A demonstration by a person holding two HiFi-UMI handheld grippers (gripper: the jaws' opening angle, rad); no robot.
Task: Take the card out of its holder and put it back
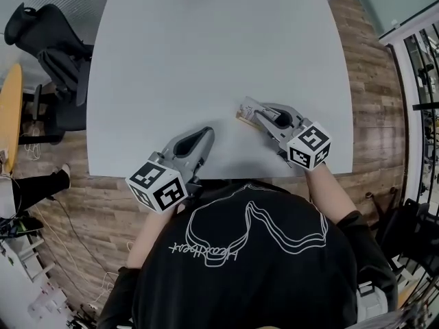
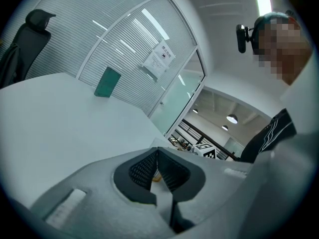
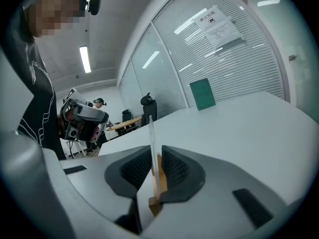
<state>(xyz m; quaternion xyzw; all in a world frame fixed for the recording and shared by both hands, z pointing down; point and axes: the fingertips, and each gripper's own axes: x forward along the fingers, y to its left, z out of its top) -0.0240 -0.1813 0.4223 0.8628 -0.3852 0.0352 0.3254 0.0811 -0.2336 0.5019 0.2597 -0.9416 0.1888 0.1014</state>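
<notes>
Right gripper (image 3: 156,156) is clamped narrow on the small wooden holder (image 3: 158,185), thin clear card (image 3: 151,128) upright between its jaws, probably unpinched; hold steady, open the shut, empty left gripper (image 2: 157,156) to its left, then pinch the card's top.

Blk tee (image 1: 274,266) w/ white line print

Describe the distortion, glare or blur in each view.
Head view: fisheye bows the table edges, light even. Left gripper view: dark round vignette, streaky reflections on the glass wall. Right gripper view: same vignette, nearby card holder slightly soft.
</notes>
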